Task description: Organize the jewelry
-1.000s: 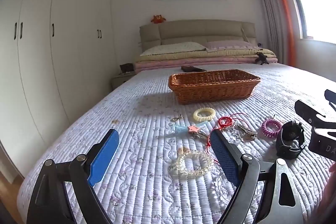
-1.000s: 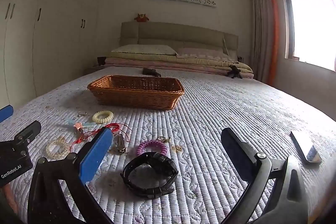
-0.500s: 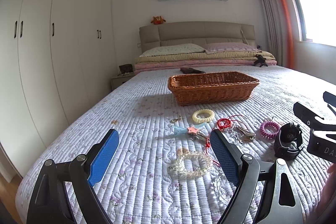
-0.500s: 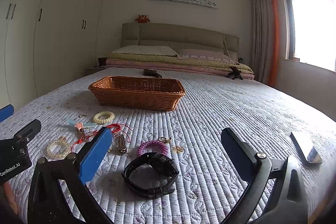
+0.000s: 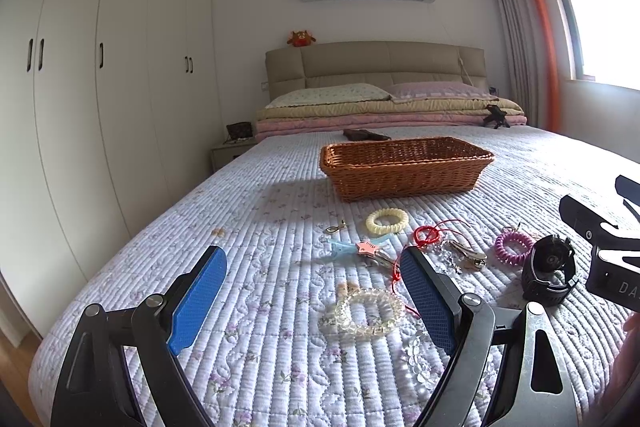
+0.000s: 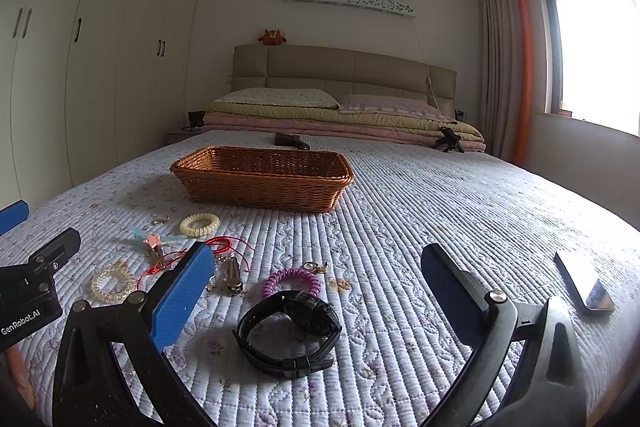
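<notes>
On the quilted bed (image 5: 256, 307), nearest the cameras, the left gripper (image 5: 312, 303) and right gripper (image 6: 316, 295) are held wide open, nothing gripped. A clear bead bracelet (image 5: 362, 313) is seen between the left fingers, a black watch (image 6: 290, 331) between the right. Farther off, the wicker basket (image 5: 404, 167) is set.

two wrist fisheyes, low over the foot of the quilted white bedspread (image 5: 280, 211), facing the headboard
left view sits left of right; both share the brown woven wicker basket (image 5: 406, 167) (image 6: 262, 177) and scattered jewelry.
</notes>
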Motion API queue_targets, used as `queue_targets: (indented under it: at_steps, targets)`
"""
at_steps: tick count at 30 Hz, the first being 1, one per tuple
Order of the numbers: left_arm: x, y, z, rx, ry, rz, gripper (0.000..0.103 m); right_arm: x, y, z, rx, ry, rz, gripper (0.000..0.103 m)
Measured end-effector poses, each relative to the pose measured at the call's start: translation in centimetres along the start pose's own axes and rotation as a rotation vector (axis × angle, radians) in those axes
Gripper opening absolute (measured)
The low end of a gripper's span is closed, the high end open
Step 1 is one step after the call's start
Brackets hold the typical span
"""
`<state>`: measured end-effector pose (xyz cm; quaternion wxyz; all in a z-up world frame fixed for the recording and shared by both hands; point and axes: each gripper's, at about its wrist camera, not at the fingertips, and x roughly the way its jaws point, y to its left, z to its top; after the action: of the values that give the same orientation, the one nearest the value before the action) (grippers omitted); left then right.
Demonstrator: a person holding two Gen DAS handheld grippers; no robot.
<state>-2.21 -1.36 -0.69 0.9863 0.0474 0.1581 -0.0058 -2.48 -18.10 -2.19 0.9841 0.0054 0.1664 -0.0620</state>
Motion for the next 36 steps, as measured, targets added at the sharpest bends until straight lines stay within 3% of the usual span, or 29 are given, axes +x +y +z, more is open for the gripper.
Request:
queue_targets:
  at_steps: [36]
  targets:
    - [0.37,0.33,-0.36,-0.007,-0.008,-0.001,0.089,-0.05,-0.12,0.05,0.009,-0.005,0.008,0.103]
